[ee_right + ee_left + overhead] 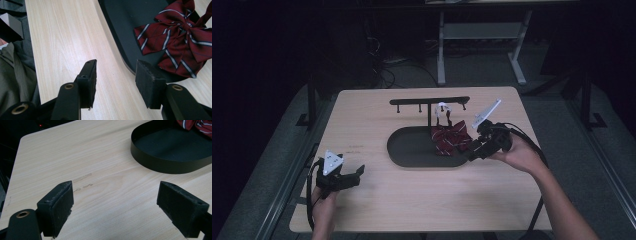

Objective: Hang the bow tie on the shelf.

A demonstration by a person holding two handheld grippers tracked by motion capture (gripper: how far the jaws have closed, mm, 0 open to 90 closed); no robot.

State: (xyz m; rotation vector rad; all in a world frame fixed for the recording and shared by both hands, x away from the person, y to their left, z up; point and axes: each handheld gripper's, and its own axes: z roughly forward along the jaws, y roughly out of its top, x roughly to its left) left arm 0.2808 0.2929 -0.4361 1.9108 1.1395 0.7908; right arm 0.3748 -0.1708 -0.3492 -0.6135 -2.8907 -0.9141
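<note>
Your right tongs (473, 151) sit at the right end of the black oval tray (412, 150), their 2 jaws spread apart with nothing between them; in the right gripper view you see bare wood and the tray's edge in the gap between the pads. The striped bow tie (180, 42), dark red with thin white and navy stripes, lies in the right part of that tray, just beyond your right tongs and not touched by them; one lobe hangs over the tray's near rim in the right gripper view. In the high view the bow tie (451, 140) rests at the foot of the black stand (430, 102), a thin post rising from the tray with a crossbar and small pegs on top, and a white clip (442, 108) hangs from that bar right above the tie. Your left tongs (356, 173) are well apart from all this, low over the near left part of the bench (377, 110), also released: in the left gripper view the 2 pads stand wide with only the wood grain between them, and the tray's curved wall (160, 163) lies ahead and to the right. Your right hand (522, 155) holds its gripper from the right side of the bench, and your left hand (324, 207) comes in from the near edge.
</note>
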